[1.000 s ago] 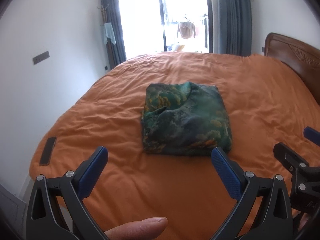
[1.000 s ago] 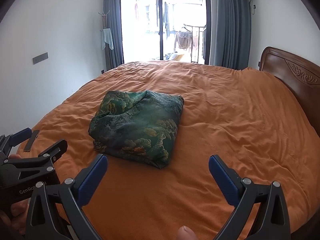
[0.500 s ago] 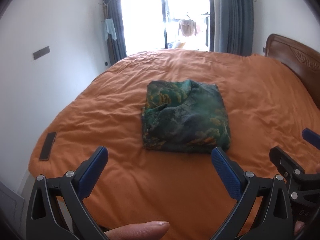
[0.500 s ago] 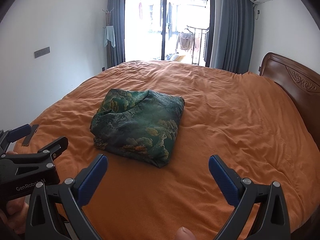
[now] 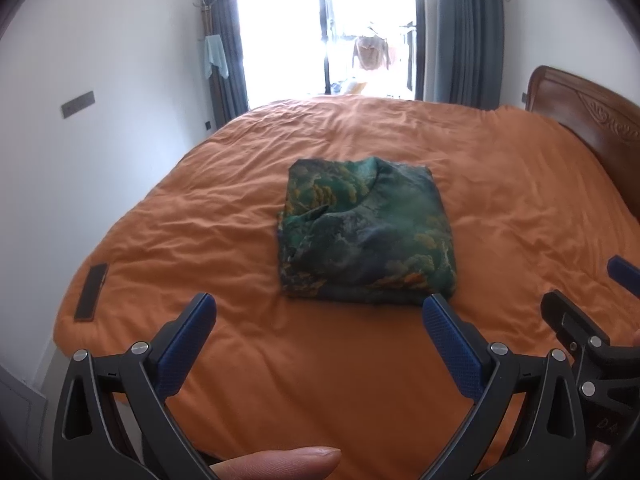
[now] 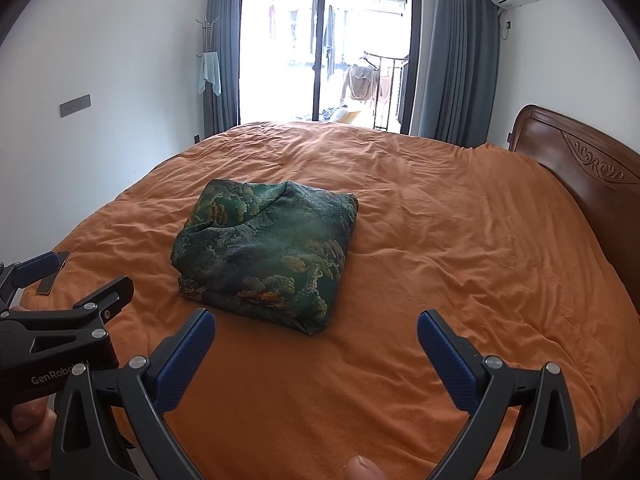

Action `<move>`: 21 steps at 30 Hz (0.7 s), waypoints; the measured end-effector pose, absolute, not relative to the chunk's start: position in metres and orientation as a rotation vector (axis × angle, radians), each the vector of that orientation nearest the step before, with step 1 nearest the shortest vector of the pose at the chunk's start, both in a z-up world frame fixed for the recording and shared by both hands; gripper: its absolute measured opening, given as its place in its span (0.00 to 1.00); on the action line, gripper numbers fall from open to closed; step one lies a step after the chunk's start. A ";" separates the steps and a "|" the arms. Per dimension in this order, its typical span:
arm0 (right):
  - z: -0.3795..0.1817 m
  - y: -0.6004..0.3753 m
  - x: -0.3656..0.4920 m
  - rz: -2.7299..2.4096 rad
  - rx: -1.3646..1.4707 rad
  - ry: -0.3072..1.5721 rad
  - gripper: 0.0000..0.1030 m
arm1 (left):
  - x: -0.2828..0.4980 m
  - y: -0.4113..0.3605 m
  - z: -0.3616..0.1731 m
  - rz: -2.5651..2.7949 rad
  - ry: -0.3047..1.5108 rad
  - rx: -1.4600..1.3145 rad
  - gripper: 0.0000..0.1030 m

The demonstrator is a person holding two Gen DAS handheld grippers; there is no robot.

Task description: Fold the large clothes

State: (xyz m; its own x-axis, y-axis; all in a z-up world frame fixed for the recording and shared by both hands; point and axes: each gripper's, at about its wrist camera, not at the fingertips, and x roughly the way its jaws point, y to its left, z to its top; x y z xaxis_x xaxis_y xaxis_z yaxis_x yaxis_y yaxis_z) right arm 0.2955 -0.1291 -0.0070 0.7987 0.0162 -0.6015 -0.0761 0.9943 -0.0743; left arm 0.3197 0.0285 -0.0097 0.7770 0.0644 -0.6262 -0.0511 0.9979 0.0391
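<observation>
Bed [image 6: 460, 248]: covered edge to edge by a wrinkled orange duvet; it fills most of both views.
Headboard [image 6: 592, 176]: carved dark wood, standing at the right edge of the bed.
Glass door [image 6: 326, 48]: bright, flanked by grey curtains, at the far side of the room beyond the bed.
Garment [image 5: 366, 236]: green printed cloth with orange and yellow patches, folded into a thick rough square. It lies flat on the duvet near the middle of the bed, ahead of both tools and touching neither.
Left gripper [image 5: 320, 328]: held low over the near edge of the bed, jaws spread wide apart with nothing between the blue pads; a fingertip shows under it at the bottom of the left wrist view.
Right gripper [image 6: 316, 336]: just beside the left one, equally wide apart and empty, aimed at the garment's near corner.
Dark flat object [image 5: 92, 286]: possibly a phone, though blurred; it rests on the duvet near the bed's left corner, well apart from the garment.
</observation>
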 end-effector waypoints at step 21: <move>-0.007 -0.126 0.294 0.042 -0.104 0.648 1.00 | 0.320 0.026 -0.006 0.060 0.678 0.028 1.00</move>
